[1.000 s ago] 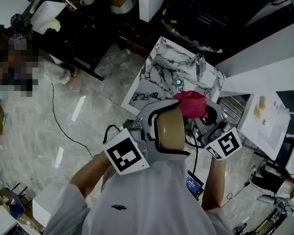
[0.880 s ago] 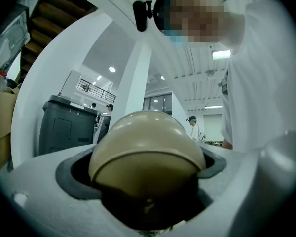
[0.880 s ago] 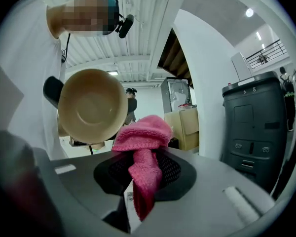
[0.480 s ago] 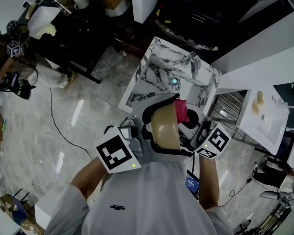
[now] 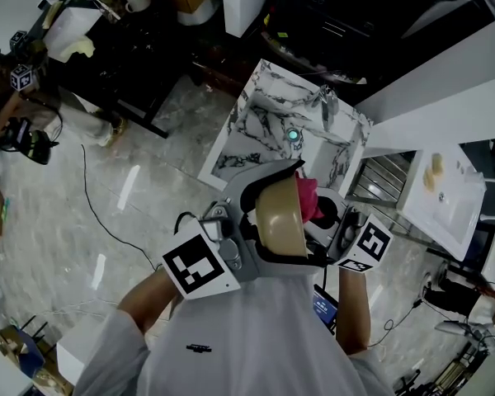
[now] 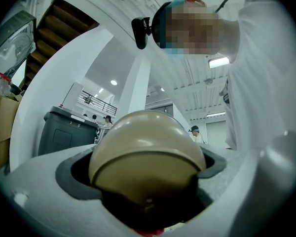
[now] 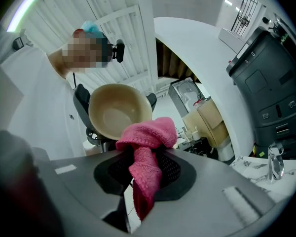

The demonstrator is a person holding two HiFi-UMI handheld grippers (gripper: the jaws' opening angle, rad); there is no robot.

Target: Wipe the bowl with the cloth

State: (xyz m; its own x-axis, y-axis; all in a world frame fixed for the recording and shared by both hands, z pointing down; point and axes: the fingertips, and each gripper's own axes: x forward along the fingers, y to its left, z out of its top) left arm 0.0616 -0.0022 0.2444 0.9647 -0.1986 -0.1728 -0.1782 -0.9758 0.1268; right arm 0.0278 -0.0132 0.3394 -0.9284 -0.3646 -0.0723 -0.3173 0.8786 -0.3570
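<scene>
A tan bowl [image 5: 279, 216] is held on its side in front of the person's chest, my left gripper [image 5: 260, 221] shut on its rim. From the left gripper view only the bowl's rounded outside [image 6: 147, 154] shows, filling the jaws. My right gripper [image 5: 326, 217] is shut on a pink cloth [image 5: 308, 196], whose bunched end touches the bowl's open side. In the right gripper view the cloth [image 7: 147, 152] hangs between the pads just below the bowl's hollow [image 7: 119, 111].
A marble-patterned sink counter [image 5: 268, 118] with a tap [image 5: 326, 101] lies below and ahead. A white rack [image 5: 445, 196] stands at the right. Dark furniture [image 5: 140, 48] and a floor cable [image 5: 107, 221] are at the left. A dark bin [image 7: 271, 78] shows at the right.
The cloth was raised above the bowl's rim a second ago; it has dropped behind the rim against the open side. Both grippers have drawn closer together.
</scene>
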